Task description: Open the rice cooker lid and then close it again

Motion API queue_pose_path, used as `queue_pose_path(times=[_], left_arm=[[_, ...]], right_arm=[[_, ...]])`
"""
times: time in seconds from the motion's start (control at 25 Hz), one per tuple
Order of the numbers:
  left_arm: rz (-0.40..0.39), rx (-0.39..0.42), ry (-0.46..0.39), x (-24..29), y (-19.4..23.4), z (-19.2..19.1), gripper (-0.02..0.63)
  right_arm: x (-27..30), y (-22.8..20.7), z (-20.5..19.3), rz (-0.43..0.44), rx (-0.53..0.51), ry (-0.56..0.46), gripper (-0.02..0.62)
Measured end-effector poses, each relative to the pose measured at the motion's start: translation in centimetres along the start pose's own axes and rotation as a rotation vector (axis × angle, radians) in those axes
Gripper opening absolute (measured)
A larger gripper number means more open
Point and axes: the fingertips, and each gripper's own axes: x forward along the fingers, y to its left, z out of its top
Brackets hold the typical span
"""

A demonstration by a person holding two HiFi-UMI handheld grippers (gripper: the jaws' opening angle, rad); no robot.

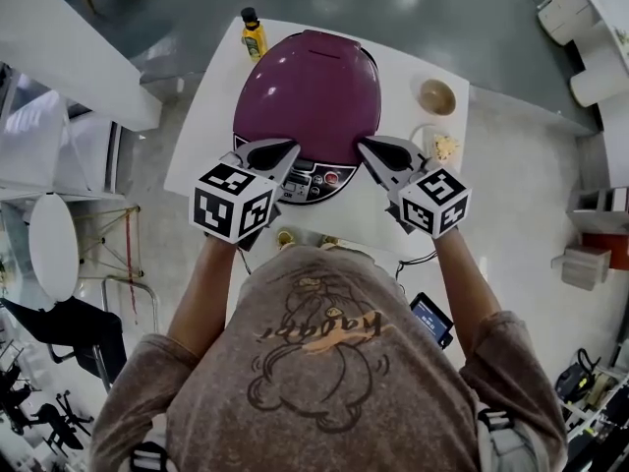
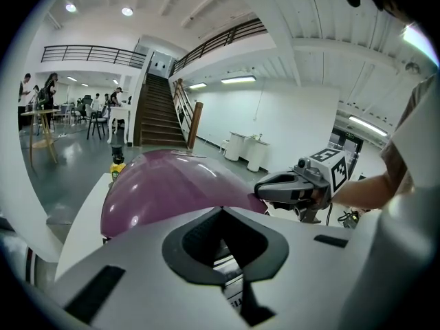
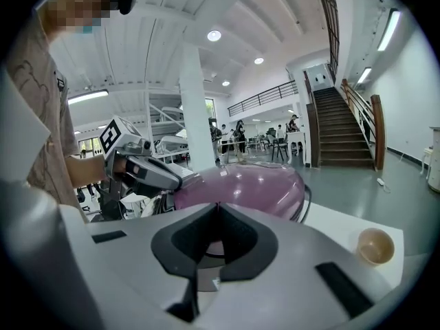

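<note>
The rounded purple rice cooker [image 1: 310, 91] sat lid-down on the white table [image 1: 208, 116]; I held the left gripper [image 1: 291, 148] and right gripper [image 1: 365, 147], both closed and empty, at its front edge, judging the lid release due next.

Wears a short-sleeved T-shirt [image 1: 324, 391] of mottled grey-brown, printed at its middle with a dark outline cartoon and a line of orange script. Fitted with the left gripper [image 1: 293, 147] at ten o'clock of the head view and the right gripper [image 1: 364, 147] at two o'clock: pale grey shells and dark tapering jaws. Bears a white box on each, the left cube [image 1: 232, 203] and the right cube [image 1: 435, 201], faced with black square markers. Shows, in both gripper views, broad matte grey jaw plates with black pads [image 2: 189, 246] along the inner edges and a black rectangular slot [image 2: 94, 293] at eight o'clock.
</note>
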Motion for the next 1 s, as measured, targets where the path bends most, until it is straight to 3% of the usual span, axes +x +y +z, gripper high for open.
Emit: queue_pose_path(times=[1.0], left_arm=[[-0.002,0.057,0.091,0.56,-0.21,-0.39,0.02]], right_arm=[[0.07,-0.05,-0.36,-0.025,-0.02,0.032,0.003]])
